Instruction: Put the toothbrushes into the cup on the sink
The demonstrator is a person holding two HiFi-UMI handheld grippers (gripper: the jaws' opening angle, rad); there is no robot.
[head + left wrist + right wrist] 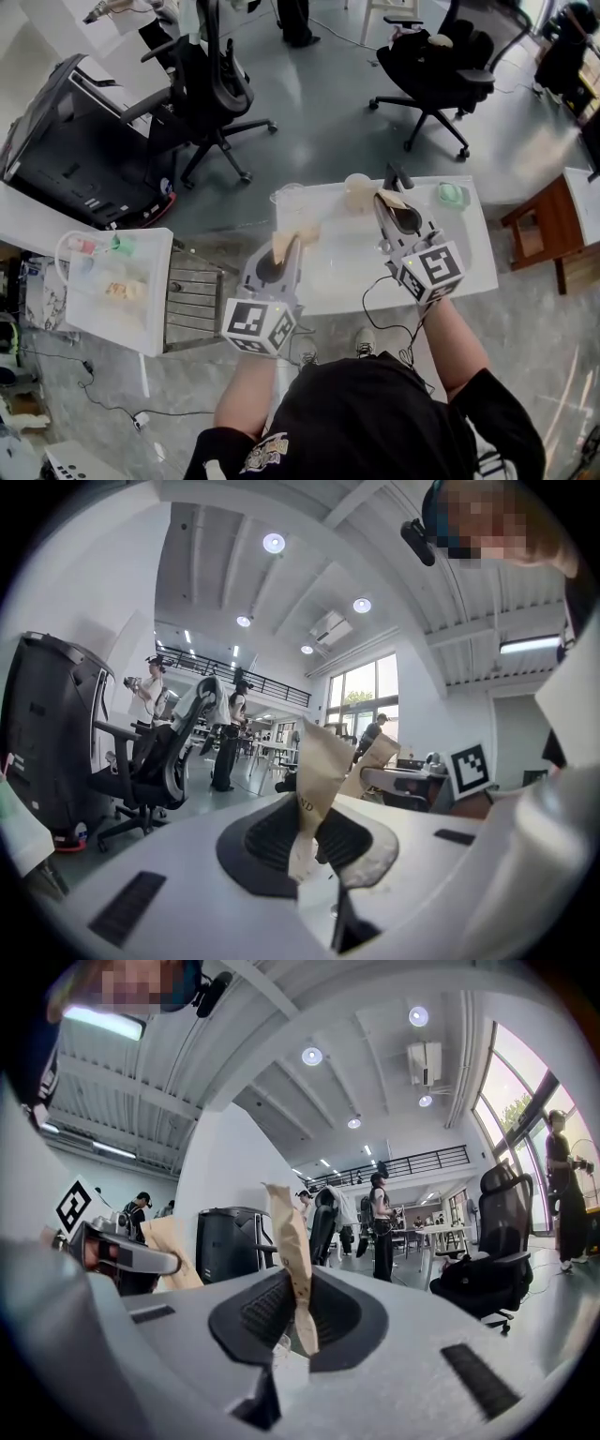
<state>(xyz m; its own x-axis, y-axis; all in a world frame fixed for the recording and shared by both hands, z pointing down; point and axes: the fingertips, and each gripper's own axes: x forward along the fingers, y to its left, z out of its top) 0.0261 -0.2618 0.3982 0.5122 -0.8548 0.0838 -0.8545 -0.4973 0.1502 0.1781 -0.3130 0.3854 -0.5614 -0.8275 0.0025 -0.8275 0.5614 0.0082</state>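
**Head view: both claws clamped on tan packets over the white surface**

Head view has the person standing at a white surface [473, 234], with a tool in each hand held level above it. The left claw [284, 246] is narrowed onto a tan paper packet [292, 236]. In the left gripper view its dark pads [262, 841] pinch the packet's lower part, and the rest of the packet sticks up past the tips. The right claw [398, 208] is likewise closed down on a second tan packet [388, 197]. In the right gripper view that strip stands upright between the pads [267, 1312]. What lies inside either wrapper cannot be seen.

Both packets are in the air over the surface and apart from each other, the right one farther from the person. A clear cup [288, 201] stands near the surface's far left corner, just beyond the left claw's packet. A small green thing [453, 194] sits near the far right corner. Black office chairs [211, 94] stand on the grey floor beyond.
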